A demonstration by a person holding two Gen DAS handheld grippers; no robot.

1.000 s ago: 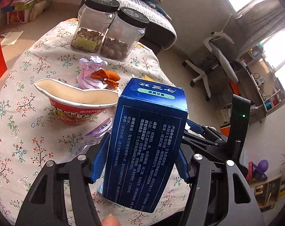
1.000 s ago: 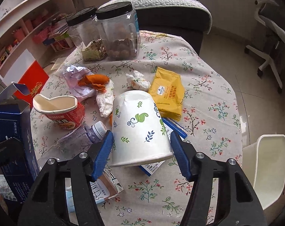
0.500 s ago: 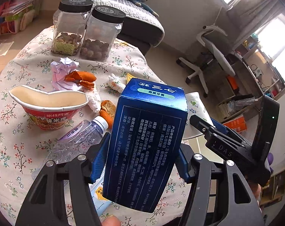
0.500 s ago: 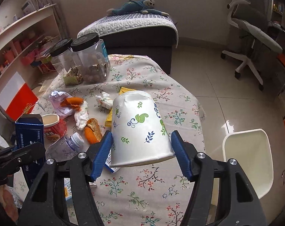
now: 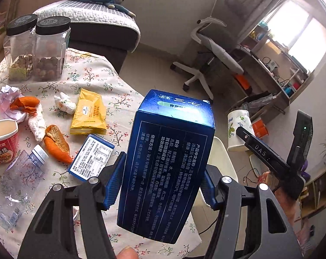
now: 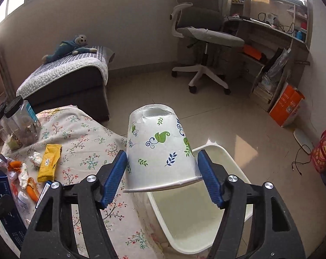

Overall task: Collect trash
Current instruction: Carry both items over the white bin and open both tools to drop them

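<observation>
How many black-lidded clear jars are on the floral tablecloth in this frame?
2. Both stand side by side at the table's far left edge: the left jar holds paler contents, the right jar darker round ones. None seems hidden.

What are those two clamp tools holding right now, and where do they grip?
The left gripper clamps the blue box by its long sides. The right gripper's jaws are opening around the upside-down paper cup, near its rim, above the white bin.

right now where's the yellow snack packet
In the left wrist view the yellow snack packet lies flat on the floral table, left of the held blue box, between a crumpled tissue and a small labelled carton.
</observation>
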